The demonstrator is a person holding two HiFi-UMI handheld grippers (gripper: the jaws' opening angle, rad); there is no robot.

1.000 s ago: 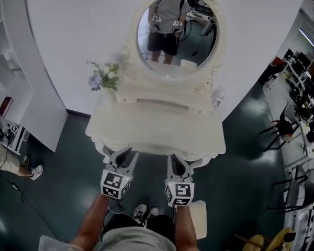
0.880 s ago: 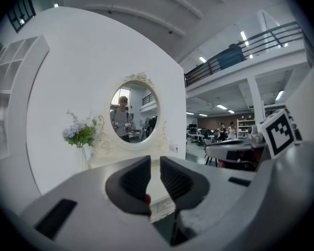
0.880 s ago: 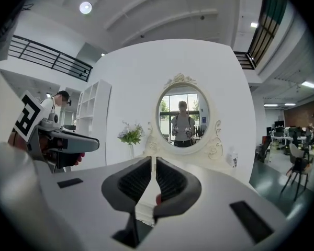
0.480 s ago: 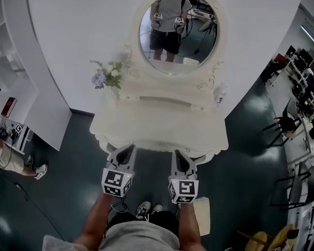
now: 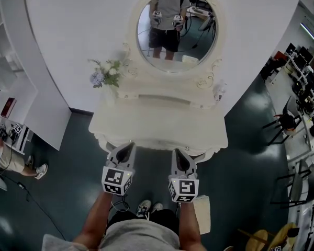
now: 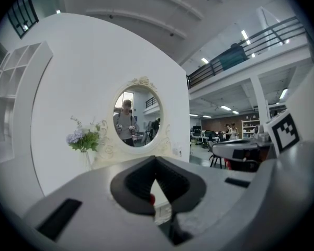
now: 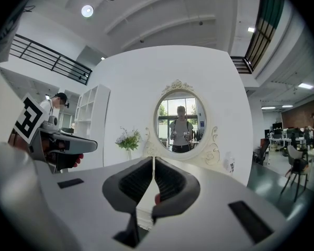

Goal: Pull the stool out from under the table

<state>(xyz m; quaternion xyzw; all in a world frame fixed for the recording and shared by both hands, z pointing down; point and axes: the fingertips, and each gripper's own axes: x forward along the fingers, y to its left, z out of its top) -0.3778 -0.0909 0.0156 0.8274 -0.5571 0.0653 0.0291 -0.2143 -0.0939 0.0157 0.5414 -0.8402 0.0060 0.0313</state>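
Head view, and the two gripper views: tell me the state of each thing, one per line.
Left gripper: shut, empty, near the table's front edge.
Right gripper: shut, empty, beside the left one.
Dressing table: upright against the white wall.
Mirror: upright, reflecting the person.
Flowers: upright at the table's back left.
Stool: not seen in any view.

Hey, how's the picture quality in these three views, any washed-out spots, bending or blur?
Head view: table top washed out near white, floor dark, wall bowed. Left gripper view: black round border, left gripper close up and looking soft. Right gripper view: same border, ceiling lamp flaring at top left.
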